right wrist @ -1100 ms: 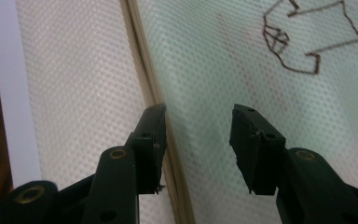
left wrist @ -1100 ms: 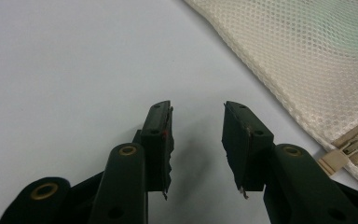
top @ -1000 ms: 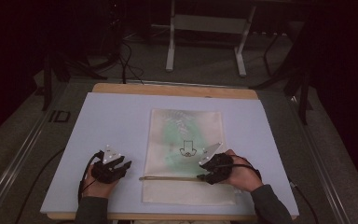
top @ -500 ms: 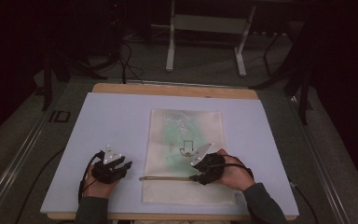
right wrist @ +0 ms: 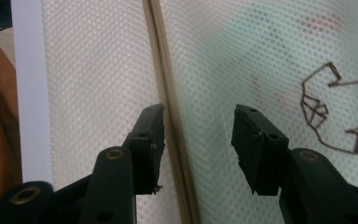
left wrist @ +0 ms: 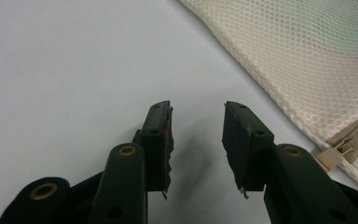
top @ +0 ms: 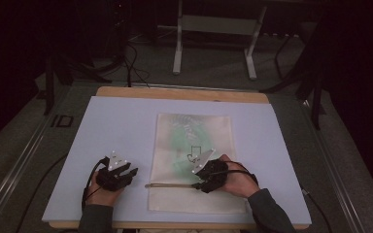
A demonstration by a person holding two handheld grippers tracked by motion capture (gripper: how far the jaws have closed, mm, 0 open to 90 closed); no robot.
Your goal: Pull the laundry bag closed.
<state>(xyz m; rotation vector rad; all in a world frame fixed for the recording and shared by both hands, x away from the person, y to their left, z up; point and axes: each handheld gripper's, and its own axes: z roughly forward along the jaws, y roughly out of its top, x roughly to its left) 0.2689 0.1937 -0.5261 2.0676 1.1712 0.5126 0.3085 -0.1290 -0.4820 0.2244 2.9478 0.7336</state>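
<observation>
Two grippers sit low on the pale table (top: 126, 121): in the high view the right gripper (top: 205, 180) rests on the mesh bag (top: 194, 131), at the right end of its zipper (top: 170, 185), whose long axis runs left toward the left gripper (top: 121, 175) (parked just off the bag's left edge).

Left gripper view: jaws apart, empty; the zipper's end tab (left wrist: 330, 158) lies near right.

Right gripper view: jaws open, straddling the zipper (right wrist: 168, 102) lengthwise; nothing obstructs.
</observation>
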